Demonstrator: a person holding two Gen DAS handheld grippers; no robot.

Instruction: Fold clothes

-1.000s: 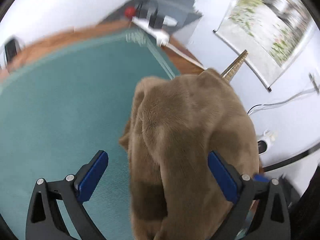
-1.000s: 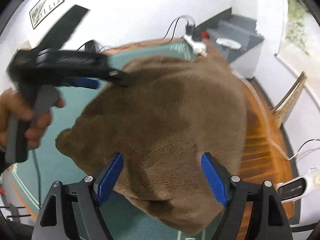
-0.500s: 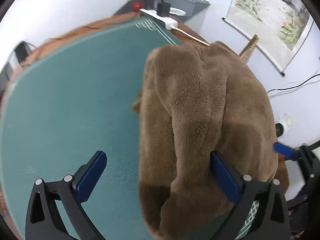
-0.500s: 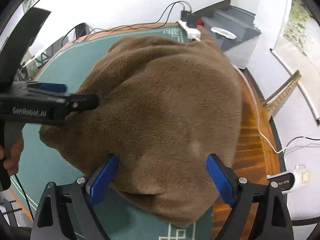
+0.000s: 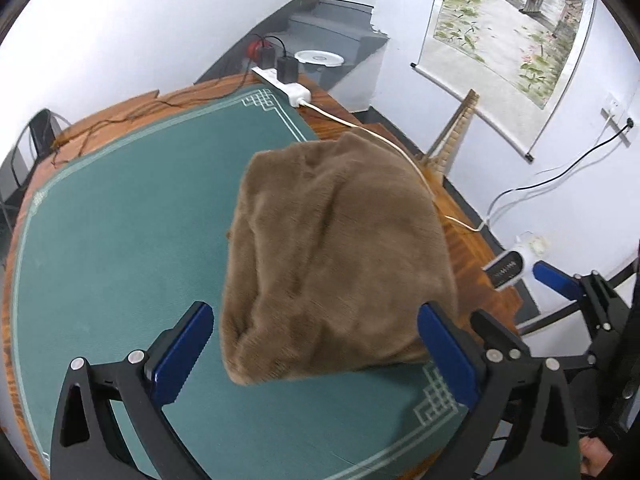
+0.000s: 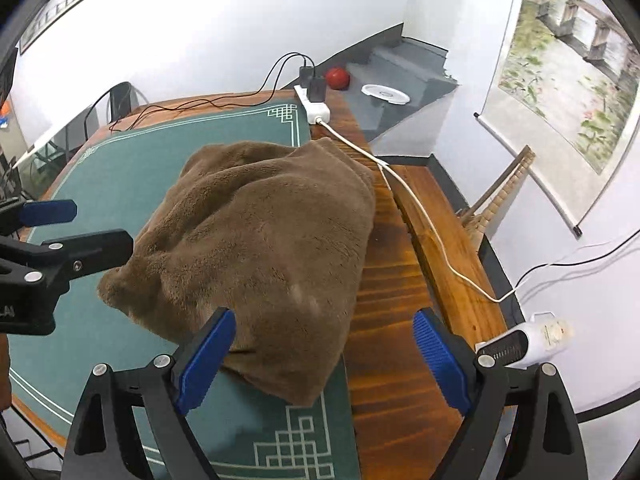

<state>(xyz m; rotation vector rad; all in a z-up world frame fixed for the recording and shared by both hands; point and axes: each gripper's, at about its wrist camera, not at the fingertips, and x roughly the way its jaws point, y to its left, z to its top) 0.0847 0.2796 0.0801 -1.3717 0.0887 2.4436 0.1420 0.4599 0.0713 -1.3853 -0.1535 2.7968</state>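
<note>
Left wrist view shows the plush brown fleece garment (image 5: 336,256), bunched into a soft rounded heap with shallow creases, lying on the green woven mat (image 5: 120,240) near that mat's right edge, where pale fret-pattern corners border it. The mat covers a glossy wooden bench (image 6: 384,360) with striped grain. The left gripper (image 5: 316,356), black-framed with ribbed blue pads, stands wide apart and holds nothing, the garment's near edge lying between its fingers. The right gripper (image 6: 324,364) is likewise spread wide and empty, its left pad over the fleece. A white power strip (image 6: 314,106) with a thin white cable sits at the bench's far edge.
</note>
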